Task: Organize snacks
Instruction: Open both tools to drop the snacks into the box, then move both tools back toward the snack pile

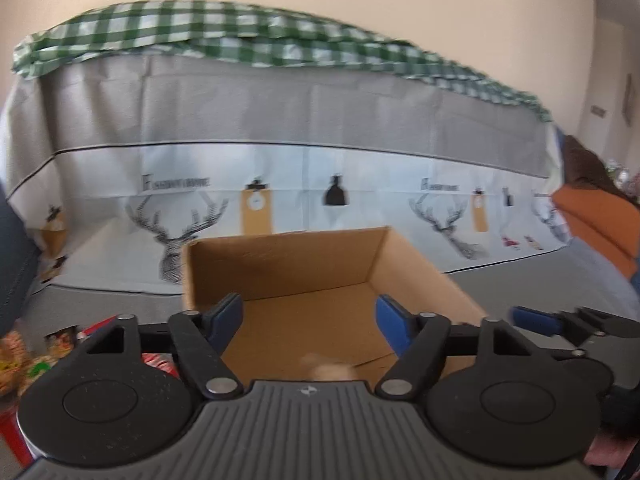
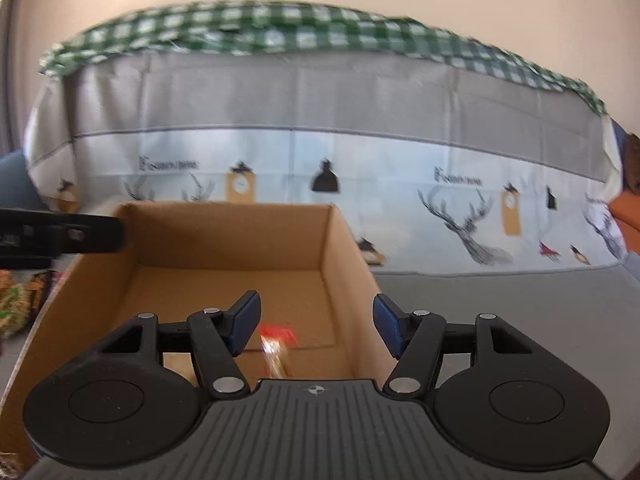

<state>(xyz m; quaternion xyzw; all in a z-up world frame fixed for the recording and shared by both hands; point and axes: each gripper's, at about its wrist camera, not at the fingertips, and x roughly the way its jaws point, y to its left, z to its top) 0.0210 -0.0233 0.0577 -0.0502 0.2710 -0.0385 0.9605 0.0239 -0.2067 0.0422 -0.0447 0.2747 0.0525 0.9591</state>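
Cardboard box (image 2: 240, 248) under both claws; left claw (image 1: 308, 320) and right claw (image 2: 316, 324) tilted down, jaws apart, empty.

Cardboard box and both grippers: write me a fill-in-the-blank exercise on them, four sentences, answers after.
1. Both grippers hover over an open ____ box.
2. The jaws of the left gripper stand ____, gripping nothing.
3. A blurred snack with a ____ top is below the right gripper.
4. The checked cloth draped on top behind the box is white and ____.

Answers: cardboard; open; red; green
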